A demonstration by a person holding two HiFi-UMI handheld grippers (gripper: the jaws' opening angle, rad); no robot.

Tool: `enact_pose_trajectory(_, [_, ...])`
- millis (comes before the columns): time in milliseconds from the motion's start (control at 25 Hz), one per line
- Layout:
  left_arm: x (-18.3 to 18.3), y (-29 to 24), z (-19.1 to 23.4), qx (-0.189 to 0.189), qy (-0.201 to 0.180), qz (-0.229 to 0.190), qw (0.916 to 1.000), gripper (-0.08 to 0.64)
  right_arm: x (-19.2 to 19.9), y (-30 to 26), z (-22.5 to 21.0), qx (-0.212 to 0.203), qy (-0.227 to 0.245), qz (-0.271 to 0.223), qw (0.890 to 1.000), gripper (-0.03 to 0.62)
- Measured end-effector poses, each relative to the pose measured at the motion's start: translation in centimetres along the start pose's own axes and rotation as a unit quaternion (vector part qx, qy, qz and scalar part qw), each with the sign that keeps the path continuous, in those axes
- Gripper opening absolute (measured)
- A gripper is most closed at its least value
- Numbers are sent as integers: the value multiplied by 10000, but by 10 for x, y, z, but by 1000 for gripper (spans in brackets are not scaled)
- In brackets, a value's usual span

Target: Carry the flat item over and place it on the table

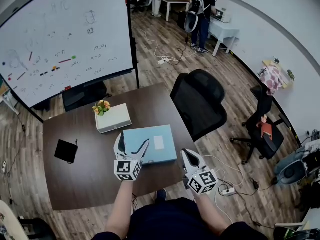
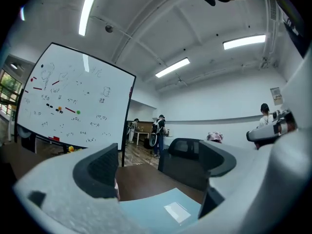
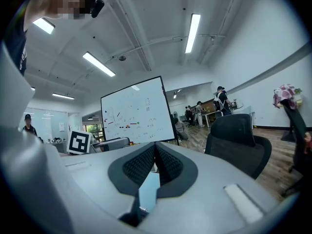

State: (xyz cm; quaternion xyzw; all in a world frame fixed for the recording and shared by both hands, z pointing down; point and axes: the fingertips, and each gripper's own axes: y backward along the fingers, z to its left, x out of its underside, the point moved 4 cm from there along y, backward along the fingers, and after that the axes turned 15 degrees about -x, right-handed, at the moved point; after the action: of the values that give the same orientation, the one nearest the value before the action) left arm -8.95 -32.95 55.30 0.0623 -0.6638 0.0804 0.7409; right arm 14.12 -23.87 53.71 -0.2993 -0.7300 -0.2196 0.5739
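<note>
A flat light-blue box [image 1: 155, 143] with a white label lies on the brown table [image 1: 75, 179] near its front right. My left gripper [image 1: 134, 141] hovers over the box's left end, jaws wide open with nothing between them. In the left gripper view the box [image 2: 165, 209] shows below the open left gripper [image 2: 158, 165]. My right gripper [image 1: 185, 155] sits just off the box's right edge at the table's corner, shut and holding nothing. In the right gripper view the right gripper [image 3: 156, 155] has its pads pressed together, and a sliver of the box [image 3: 147, 191] shows beneath.
A white box [image 1: 114, 119] with yellow flowers [image 1: 101, 107] stands behind the blue one. A small black item [image 1: 66, 150] lies at table left. A black office chair [image 1: 200, 101] stands at the table's right, a whiteboard [image 1: 60, 39] behind. Cables and a power strip [image 1: 227, 190] lie on the floor.
</note>
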Motion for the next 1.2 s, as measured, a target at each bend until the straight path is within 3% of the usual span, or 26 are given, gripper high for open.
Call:
enact_pose_trajectory(160, [0, 0, 3, -30, 109, 5, 9999, 511, -2, -12, -9, -29, 213, 68, 9997, 11])
enact_pose_trajectory(520, [1, 6, -2, -9, -54, 41, 10000, 485, -14, -43, -32, -66, 359, 74, 9993, 11])
enact_pose_trajectory(640, [0, 10, -1, -69, -129, -41, 9999, 382, -12, -48, -31, -134, 353, 82, 9993, 11])
enact_pose_trajectory(880, [-1, 24, 9, -474, -58, -78, 9988, 19, -6, -54, -28, -249, 354, 135, 9990, 11])
enact_pose_trajectory(1000, [-2, 32, 8, -479, -88, -160, 9987, -3, -4, -57, -26, -315, 402, 147, 9986, 11])
enact_pose_trajectory(1200, [4, 33, 4, -422, -128, 149, 9989, -3, -4, -62, -27, -391, 485, 189, 9979, 11])
